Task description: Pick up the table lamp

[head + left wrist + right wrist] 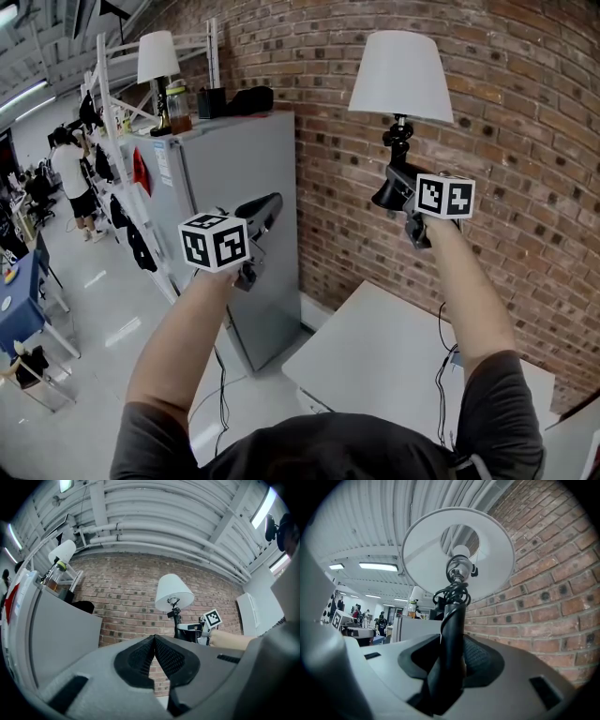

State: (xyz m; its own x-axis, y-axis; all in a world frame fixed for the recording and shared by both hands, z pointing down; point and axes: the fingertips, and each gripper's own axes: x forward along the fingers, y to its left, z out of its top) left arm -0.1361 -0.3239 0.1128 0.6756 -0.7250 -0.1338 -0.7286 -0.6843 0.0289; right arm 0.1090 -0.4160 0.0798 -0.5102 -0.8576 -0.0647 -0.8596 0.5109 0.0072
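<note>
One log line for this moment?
right gripper: shut on table lamp stem | lamp: aloft, upright | left gripper: shut, empty

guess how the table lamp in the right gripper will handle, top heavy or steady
Likely top-heavy: the wide shade sits well above the right gripper clamping the thin stem, so it may sway. The smooth stem could twist.

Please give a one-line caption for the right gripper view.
Right gripper holds the table lamp by its black stem, beside a brick wall.
</note>
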